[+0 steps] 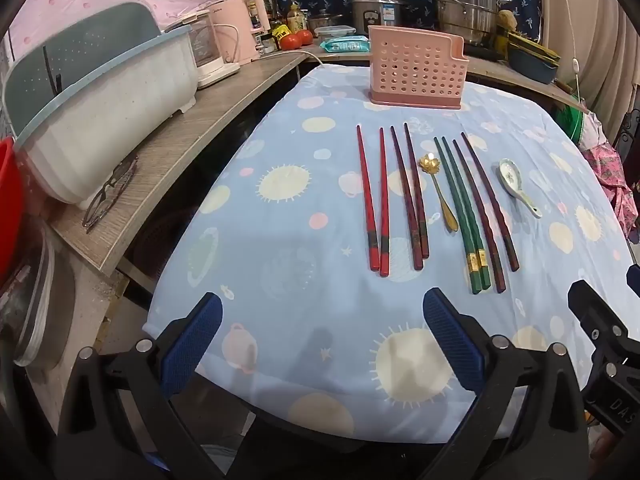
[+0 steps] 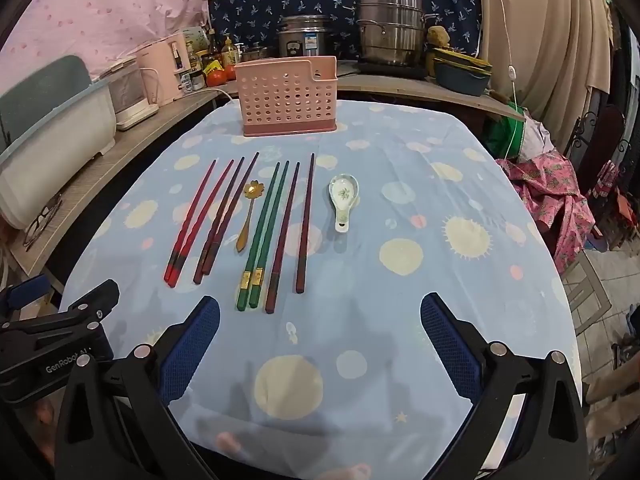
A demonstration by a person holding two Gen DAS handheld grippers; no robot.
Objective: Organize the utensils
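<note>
A pink perforated utensil holder point(image 1: 416, 68) point(image 2: 289, 96) stands at the far end of the table. In front of it lie red chopsticks point(image 1: 374, 204) point(image 2: 192, 220), dark red chopsticks point(image 1: 412, 196) point(image 2: 226, 218), a gold flower spoon point(image 1: 438, 192) point(image 2: 248, 216), green chopsticks point(image 1: 462, 216) point(image 2: 264, 232), another dark pair point(image 1: 486, 208) point(image 2: 294, 228) and a white ceramic spoon point(image 1: 518, 186) point(image 2: 344, 200). My left gripper point(image 1: 322, 312) is open and empty near the table's front edge. My right gripper point(image 2: 320, 312) is open and empty, just short of the chopstick ends.
The table carries a blue patterned cloth point(image 1: 280, 240) point(image 2: 440, 200). A wooden counter point(image 1: 192, 120) on the left holds a dish rack point(image 1: 104, 120), glasses point(image 1: 110, 192) and appliances. Steel pots point(image 2: 388, 28) stand behind. Pink fabric point(image 2: 552, 196) lies at the right.
</note>
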